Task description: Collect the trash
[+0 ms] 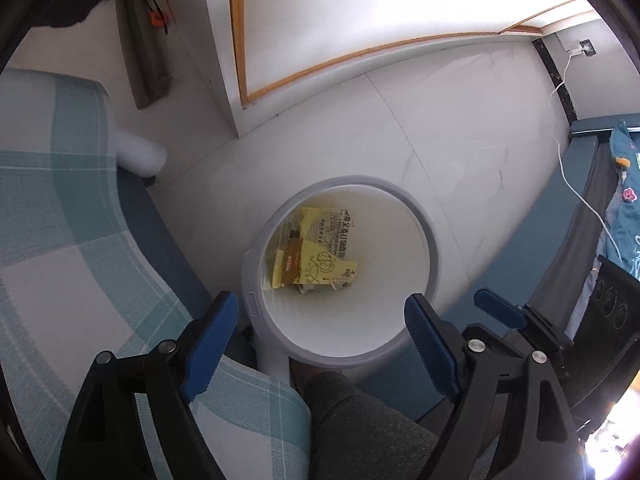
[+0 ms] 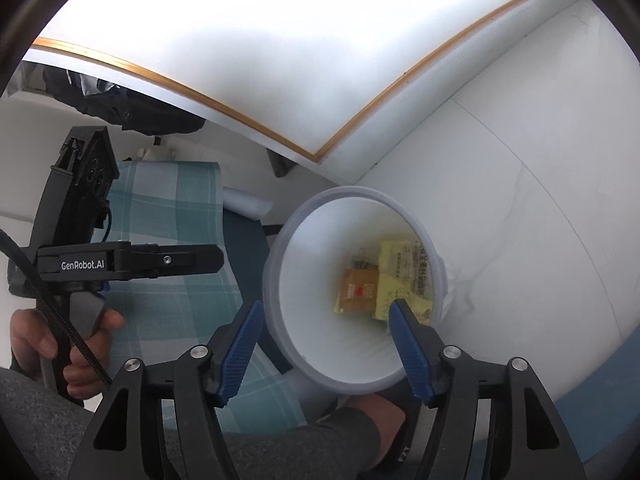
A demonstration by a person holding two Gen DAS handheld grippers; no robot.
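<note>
A round white bin (image 1: 348, 179) stands on the pale floor. Inside lie yellow printed wrappers (image 1: 320, 248) and an orange-brown packet (image 1: 289, 268). My left gripper (image 1: 320, 302) hangs above the bin's near rim, open, with nothing between its blue pads. From the right wrist view the bin (image 2: 352, 192) shows the yellow wrappers (image 2: 400, 268) and the orange packet (image 2: 358, 290) at its bottom. My right gripper (image 2: 326, 307) is open over the bin's mouth and holds nothing. The left gripper (image 2: 216, 258) appears side-on at the left, held by a hand (image 2: 80, 344).
A teal-and-white checked seat (image 1: 60, 220) lies left of the bin. A grey-clad leg (image 1: 352, 420) is just below it. At the right a white cable (image 1: 576, 184) runs to a bed with blue patterned bedding (image 1: 624, 200). A white panel with wooden trim (image 1: 360, 52) stands behind.
</note>
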